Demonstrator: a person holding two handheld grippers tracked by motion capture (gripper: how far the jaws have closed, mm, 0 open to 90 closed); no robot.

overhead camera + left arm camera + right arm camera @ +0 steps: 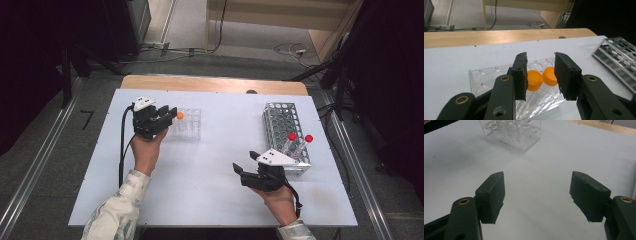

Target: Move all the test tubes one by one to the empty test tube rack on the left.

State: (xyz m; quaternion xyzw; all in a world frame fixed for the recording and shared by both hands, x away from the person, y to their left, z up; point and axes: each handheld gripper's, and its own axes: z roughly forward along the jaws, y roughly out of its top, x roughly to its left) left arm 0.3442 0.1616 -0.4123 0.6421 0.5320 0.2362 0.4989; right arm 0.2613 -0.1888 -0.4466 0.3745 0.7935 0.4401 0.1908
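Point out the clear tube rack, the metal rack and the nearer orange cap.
clear tube rack [477, 79]: left gripper view, on its bare top plate.
metal rack [279, 120]: high view, on its perforated top.
nearer orange cap [534, 80]: left gripper view, on the cap's side.

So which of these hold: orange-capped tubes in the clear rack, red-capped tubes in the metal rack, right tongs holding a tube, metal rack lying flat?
1. Orange-capped tubes stand in the clear rack: true.
2. Two red-capped tubes sit in the metal rack: true.
3. The right tongs hold a tube: false, they are open with nothing between them.
4. The left tongs are by the metal rack: false, they are at the clear rack.
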